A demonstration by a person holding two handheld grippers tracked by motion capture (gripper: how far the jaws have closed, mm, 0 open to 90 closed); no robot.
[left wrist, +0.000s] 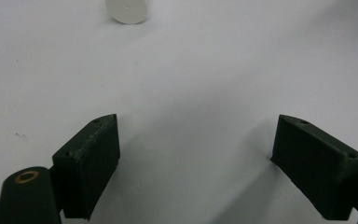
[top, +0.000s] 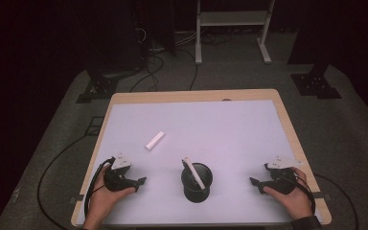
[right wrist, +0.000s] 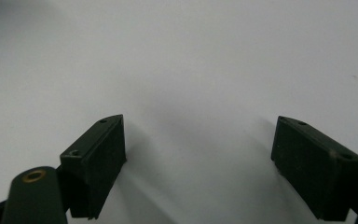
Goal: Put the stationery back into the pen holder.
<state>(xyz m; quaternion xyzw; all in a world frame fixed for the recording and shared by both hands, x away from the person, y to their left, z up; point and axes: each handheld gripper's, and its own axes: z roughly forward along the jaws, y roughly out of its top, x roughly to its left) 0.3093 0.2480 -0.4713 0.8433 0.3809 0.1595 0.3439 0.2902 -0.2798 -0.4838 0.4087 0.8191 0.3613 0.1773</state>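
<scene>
Both hands rest low on the near edge of the bench (top: 124, 115), one at each corner. The left gripper (top: 141, 181) lies in the person's left hand (top: 106, 194) with its tips turned inward toward the middle, and the left gripper view shows its jaws spread wide with bare white surface between them. The right gripper (top: 253, 182), held in the right hand (top: 292, 194), mirrors it and points back toward the centre; its jaws are likewise spread wide over bare bench and grip nothing.

Between the two grippers, well apart from each, stands a black cup (top: 197, 182) near the front edge, with a white stick (top: 193, 172) leaning inside it and poking out past the rim. A second white stick (top: 155, 140) lies flat on the bench farther back, left of centre, clear of both jaws. Cables trail from each gripper off the bench sides. Nothing lies between either gripper and the cup
</scene>
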